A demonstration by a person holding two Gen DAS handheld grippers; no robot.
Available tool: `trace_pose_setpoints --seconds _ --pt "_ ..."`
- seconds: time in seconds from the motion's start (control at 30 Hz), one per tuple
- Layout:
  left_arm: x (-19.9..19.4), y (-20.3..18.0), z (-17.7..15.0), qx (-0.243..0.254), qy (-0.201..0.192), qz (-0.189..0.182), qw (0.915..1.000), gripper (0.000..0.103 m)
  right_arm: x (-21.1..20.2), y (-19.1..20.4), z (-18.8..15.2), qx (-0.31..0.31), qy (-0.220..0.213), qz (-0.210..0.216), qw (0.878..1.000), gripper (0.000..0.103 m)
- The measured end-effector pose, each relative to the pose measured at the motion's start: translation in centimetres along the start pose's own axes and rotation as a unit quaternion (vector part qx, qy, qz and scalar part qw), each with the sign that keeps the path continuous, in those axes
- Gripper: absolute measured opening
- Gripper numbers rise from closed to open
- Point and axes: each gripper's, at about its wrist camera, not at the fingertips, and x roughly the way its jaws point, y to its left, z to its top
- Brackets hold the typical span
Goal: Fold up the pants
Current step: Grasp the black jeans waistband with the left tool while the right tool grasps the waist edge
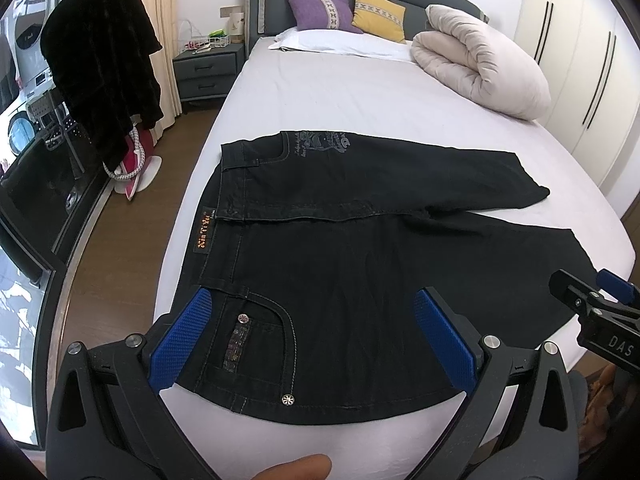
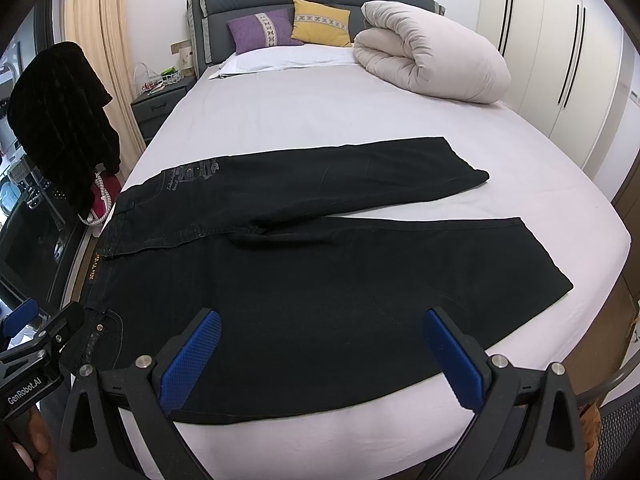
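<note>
Black jeans (image 1: 360,248) lie flat on the bed, waistband to the left with an orange label (image 1: 202,236), legs spread apart to the right. They also show in the right wrist view (image 2: 320,272). My left gripper (image 1: 316,312) is open and empty, hovering over the near hip pocket (image 1: 256,340). My right gripper (image 2: 322,332) is open and empty above the near leg's thigh. The right gripper shows at the right edge of the left wrist view (image 1: 592,304), and the left gripper at the left edge of the right wrist view (image 2: 44,340).
The bed (image 1: 340,92) has a white sheet, a rolled beige duvet (image 1: 480,56) and purple and yellow pillows at the head. A nightstand (image 1: 208,72) and a black garment on a stand (image 1: 104,60) are at the left. Wardrobe doors (image 2: 560,40) are at the right.
</note>
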Motion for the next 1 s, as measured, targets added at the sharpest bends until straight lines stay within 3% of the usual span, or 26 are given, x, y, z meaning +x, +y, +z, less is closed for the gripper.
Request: trace_pose_setpoints --seconds 0.27,0.4,0.5,0.57,0.6,0.7,0.77,0.83,0.9,1.0 --pt "2.8 2.0 0.5 -0.014 0.035 -0.054 0.9979 0.103 1.4 -0.8 0.2 0.007 0.009 0.046 0.999 0.103" --pt "4.9 2.1 0.1 0.029 0.030 -0.023 0.9989 0.103 2.3 -1.6 1.0 0.012 -0.002 0.068 0.998 0.103" --pt "5.5 3.1 0.1 0.023 -0.015 -0.011 0.9996 0.103 3.1 -1.9 2.1 0.002 -0.019 0.072 0.997 0.103" --pt "6.8 3.4 1.1 0.031 0.008 0.002 0.9995 0.103 3.8 -2.1 3.0 -0.004 -0.026 0.074 0.997 0.103" --pt "7.8 4.1 1.9 0.016 0.033 0.017 0.9992 0.103 4.3 -2.3 3.5 -0.005 -0.029 0.076 0.997 0.103" --pt "10.1 6.2 4.3 -0.028 0.051 0.017 0.9982 0.103 5.7 -2.8 5.0 -0.015 -0.033 0.087 0.996 0.103" --pt "11.6 6.7 6.6 -0.004 0.043 0.024 0.9988 0.103 6.9 -2.9 6.1 -0.032 -0.033 0.095 0.994 0.103" --pt "13.8 6.9 9.9 0.038 0.031 0.005 0.9988 0.103 8.1 -3.1 7.2 -0.052 -0.031 0.101 0.993 0.099" --pt "16.4 7.1 13.1 0.080 0.033 -0.007 0.9962 0.103 9.6 -3.2 8.3 -0.076 -0.016 0.111 0.991 0.090" --pt "21.5 7.6 18.8 0.122 0.048 -0.073 0.9887 0.103 11.5 -3.4 9.4 -0.093 0.004 0.130 0.987 0.081"
